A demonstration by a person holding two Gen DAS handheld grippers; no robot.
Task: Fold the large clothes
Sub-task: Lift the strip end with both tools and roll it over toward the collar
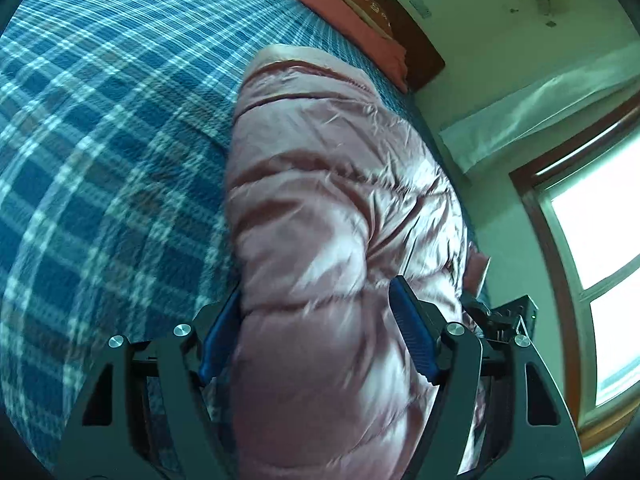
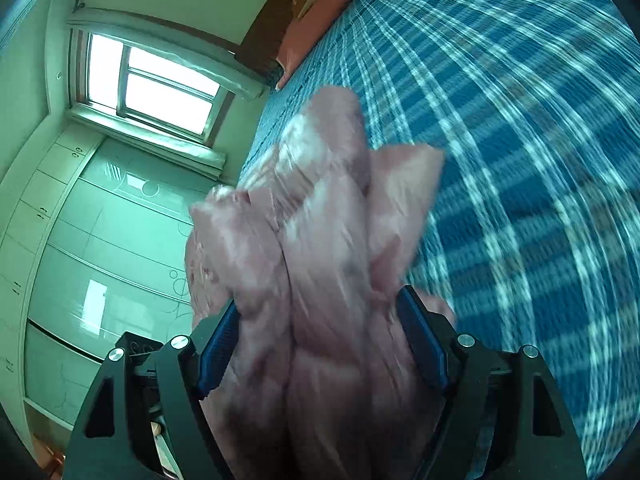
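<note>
Two claws spread wide, left claw (image 1: 316,328) and right claw (image 2: 320,340) each straddling pink puffer jacket (image 1: 328,208) along bed (image 1: 100,120) edge, pad contact unclear, lower jacket cut off, right view blurred.

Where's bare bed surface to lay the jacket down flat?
Free: the blue plaid bedspread to the left of the pink puffer jacket in the left wrist view, running up to the pink pillow at the headboard; the same stretch lies right of the jacket in the right wrist view. Crowded: the window-side bed edge, where the jacket bunches between both grippers' fingers.
</note>
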